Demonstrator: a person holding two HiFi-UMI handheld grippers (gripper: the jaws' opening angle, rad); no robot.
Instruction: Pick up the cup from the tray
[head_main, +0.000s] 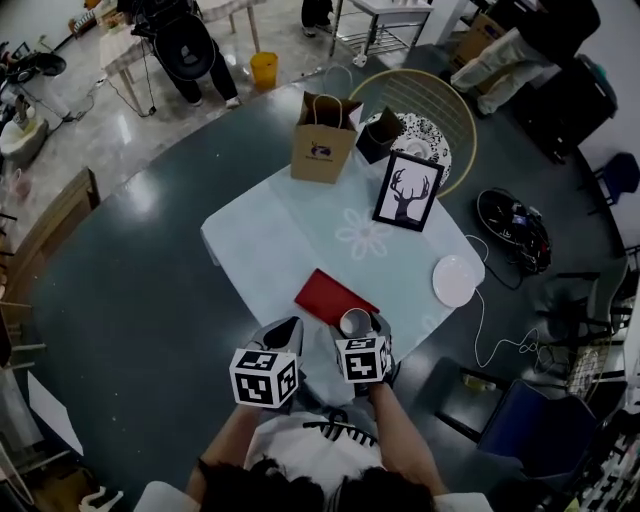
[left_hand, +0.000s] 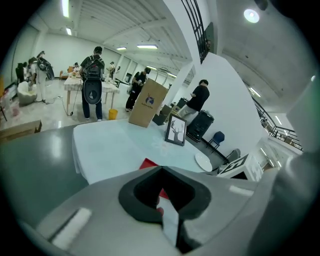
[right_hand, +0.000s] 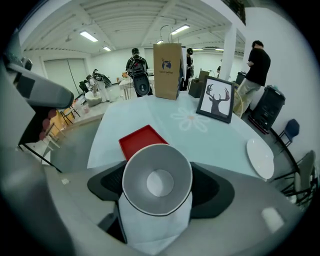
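Right gripper view showed the right gripper (right_hand: 160, 197) closed on the cup (right_hand: 157, 181), with a dark pad (right_hand: 212, 189) pressed to each side of its pale wall. The cup's round mouth was tipped toward the camera, so its grey inside and flat bottom were plain to see. Just beyond the cup's far rim lay the red tray (right_hand: 141, 139), flat on the pale tablecloth (right_hand: 210, 137) and with nothing on it. From the head view, the cup (head_main: 354, 322) sat in the right gripper (head_main: 360, 337) at the near right corner of the tray (head_main: 333, 297), close to the near edge of the table (head_main: 270, 250). Whether it overlapped that corner or hung just beside it could not be told.

The left gripper (left_hand: 161, 172) had its jaws brought together at the tips, holding nothing. Only a sliver of red tray (left_hand: 148, 163) and cloth showed through the notch between the dark pads. In the head view it was just left of the right gripper (head_main: 284, 338), at the same near edge.

Farther out on the cloth were a printed flower (head_main: 362, 235) at mid-table, a framed deer picture (head_main: 408, 191) standing at the far right, a brown paper bag (head_main: 322, 140) upright at the far edge, and a white plate (head_main: 456, 280) at the right edge.
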